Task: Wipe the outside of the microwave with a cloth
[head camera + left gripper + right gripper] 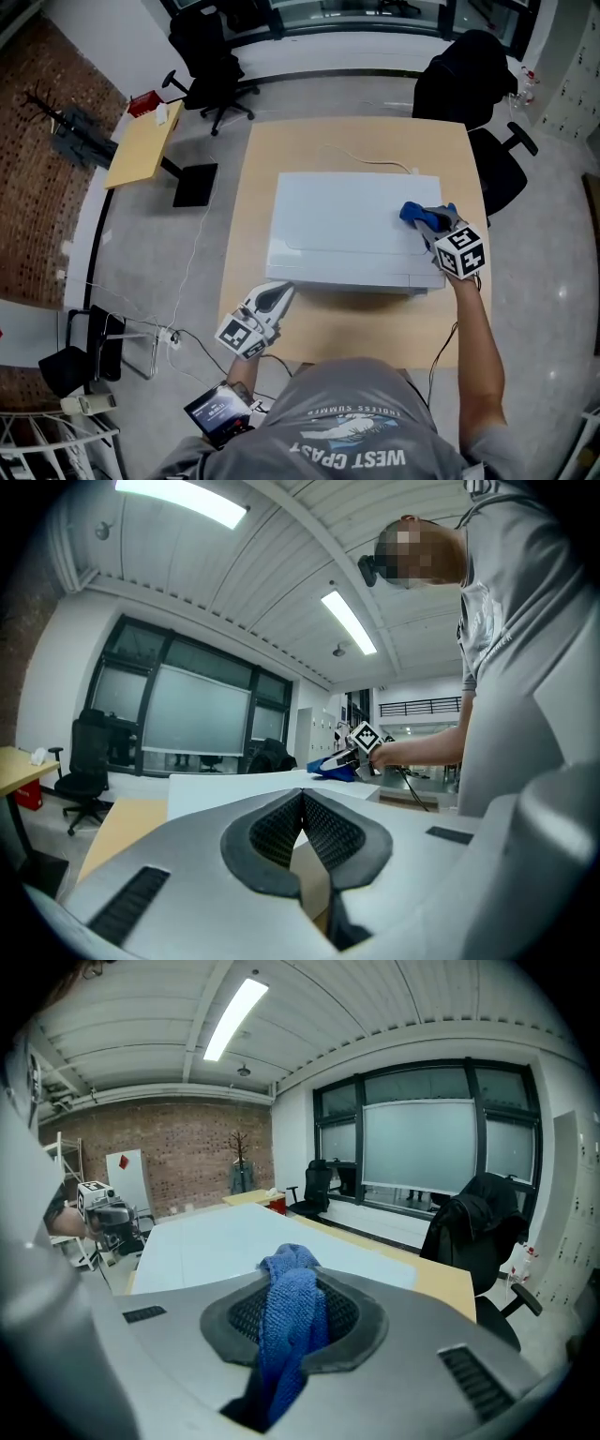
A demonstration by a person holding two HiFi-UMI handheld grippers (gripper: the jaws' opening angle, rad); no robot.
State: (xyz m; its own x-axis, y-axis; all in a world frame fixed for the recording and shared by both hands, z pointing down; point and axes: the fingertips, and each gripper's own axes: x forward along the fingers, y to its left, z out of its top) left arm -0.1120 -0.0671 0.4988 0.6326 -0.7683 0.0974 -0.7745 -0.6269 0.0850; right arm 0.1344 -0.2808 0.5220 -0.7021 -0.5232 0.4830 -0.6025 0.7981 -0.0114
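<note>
A white microwave [347,230] sits on a light wooden table [281,150]. My right gripper [433,223] is shut on a blue cloth [419,216], which rests on the microwave's top near its right edge. In the right gripper view the blue cloth [289,1321] is bunched between the jaws, with the white microwave top [216,1241] stretching ahead. My left gripper [277,296] is shut and holds nothing, just off the microwave's front left corner. The left gripper view shows the closed left gripper [302,803], the microwave top [244,785] and, far off, the blue cloth [333,766].
Black office chairs [211,66] stand beyond the table, and one with a dark jacket [469,75] is at the far right corner. A white cable [366,159] runs behind the microwave. A small wooden side table [141,145] stands to the left.
</note>
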